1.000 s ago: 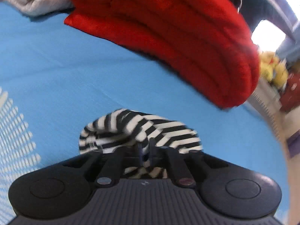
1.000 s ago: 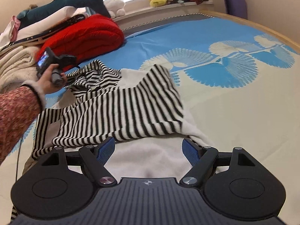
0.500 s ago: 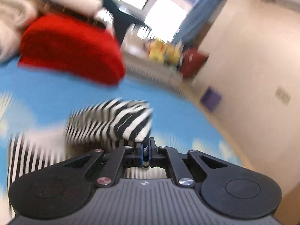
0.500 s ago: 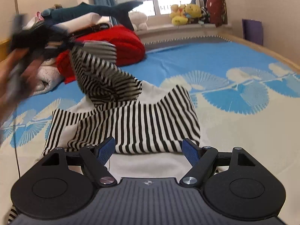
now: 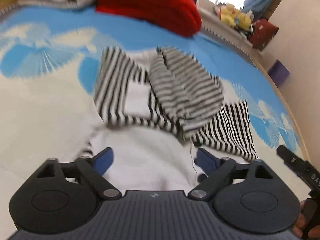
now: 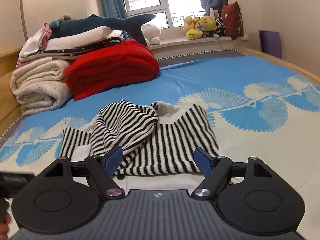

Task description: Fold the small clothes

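Presently, left gripper [image 5: 153, 161]: jaws have just been opening and stand spread wide, blue pads [image 5: 104, 160] clear of any cloth, nothing gripped; white fabric of the garment lies below and between them. Right gripper [image 6: 159, 159]: jaws also well apart, holding nothing, poised over the near hem of the same garment. Striped garment [image 6: 152, 138]: black-and-white striped with white panels, spread on the bed [image 6: 230, 76], one sleeve [image 6: 128, 126] folded loosely across the body in a rumpled heap; in the left wrist view that sleeve is blurred. Bed sheet: blue with pale fan-shaped prints. Red blanket [image 6: 112, 68]: folded, well behind the garment, touching a stack of cream and white bedding [image 6: 40, 82]. Plush shark [image 6: 100, 23]: lying on top of that stack. Yellow plush toys [image 6: 202, 27]: on the windowsill, beside a dark red cushion [image 6: 233, 21]. Writing: a few raised letters on the other gripper's body at the right edge of the left wrist view, too partial to read.
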